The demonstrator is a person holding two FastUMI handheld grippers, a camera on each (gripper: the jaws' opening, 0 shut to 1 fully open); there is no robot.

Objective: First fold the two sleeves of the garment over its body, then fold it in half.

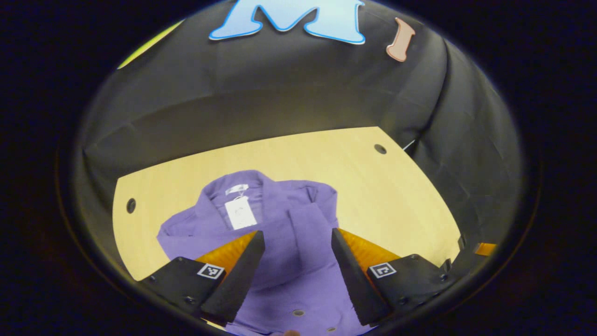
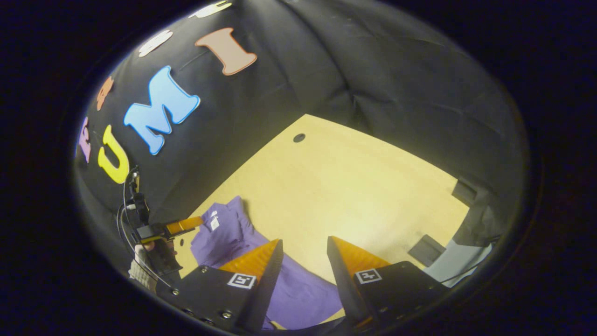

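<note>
In the left gripper view, the purple button-front garment (image 1: 280, 224) is lying in the lower middle of the frame on the pale wooden table (image 1: 382, 196), collar toward the top, a white tag (image 1: 240, 213) sitting just under the collar. One sleeve looks to be lying folded over the body down the middle, though I cannot tell about the other. The left gripper (image 1: 296, 270) is hovering over the lower body of the garment with its fingers spread apart and nothing between them; buttons are showing at the bottom edge.

In the right gripper view, the garment (image 2: 298, 289) is trailing from the lower left toward the bottom centre, and the right gripper (image 2: 303, 280) is hanging above its edge, fingers likewise spread and gripping nothing. At the far left of that frame, the left gripper (image 2: 186, 226) is reaching in, held by a gloved hand (image 2: 140, 266).

My guess is the halving fold is coming up. The risk, as I see it, is a gripper pinching only the top layer at the hem, so the folded sleeve slides off the body as the cloth is lifted. Uneven lifting between the two hands could also skew the fold.
</note>
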